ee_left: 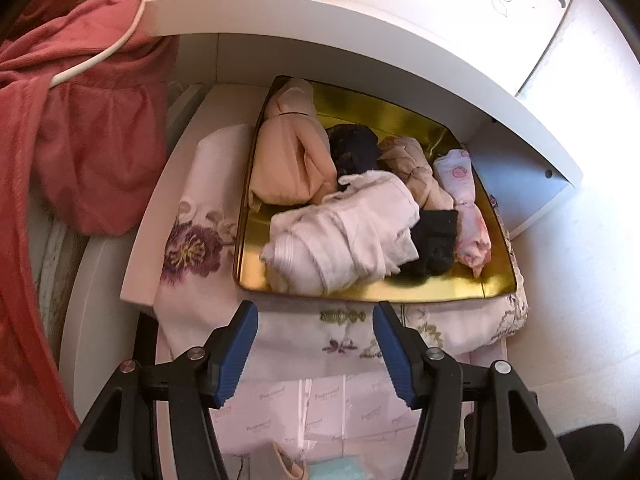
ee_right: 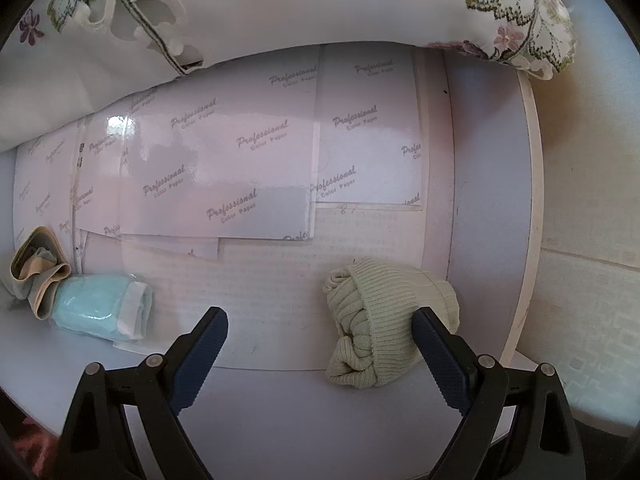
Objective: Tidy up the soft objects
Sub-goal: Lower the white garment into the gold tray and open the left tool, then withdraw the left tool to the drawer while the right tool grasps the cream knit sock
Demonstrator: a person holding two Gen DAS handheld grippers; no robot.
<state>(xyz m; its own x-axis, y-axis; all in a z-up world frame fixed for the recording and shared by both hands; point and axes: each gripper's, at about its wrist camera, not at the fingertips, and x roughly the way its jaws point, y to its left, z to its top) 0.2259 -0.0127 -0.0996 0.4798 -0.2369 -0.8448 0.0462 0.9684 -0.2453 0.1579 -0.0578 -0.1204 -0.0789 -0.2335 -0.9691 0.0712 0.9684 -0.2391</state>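
Note:
A gold tray [ee_left: 496, 284] sits on an embroidered cloth and holds several rolled soft items. Among them are a peach roll [ee_left: 288, 160], a white roll [ee_left: 344, 236], a black pair [ee_left: 434, 244] and a pink patterned roll [ee_left: 468, 216]. My left gripper [ee_left: 316, 312] hovers open just in front of the tray's near rim, with nothing between its fingers. In the right wrist view a pale ribbed sock roll [ee_right: 376, 320] lies on the white surface. My right gripper [ee_right: 320, 316] is open around it, and only the right finger [ee_right: 436, 340] touches the roll. A light blue roll [ee_right: 100, 304] and a beige roll [ee_right: 36, 276] lie to the left.
The embroidered white cloth [ee_left: 200, 240] [ee_right: 240, 8] is under the tray. Glossy printed paper sheets [ee_right: 240, 152] cover the surface. A red towel [ee_left: 80, 140] hangs at the left with a white cable [ee_left: 100, 56] across it. A white shelf edge [ee_left: 360, 28] overhangs the tray.

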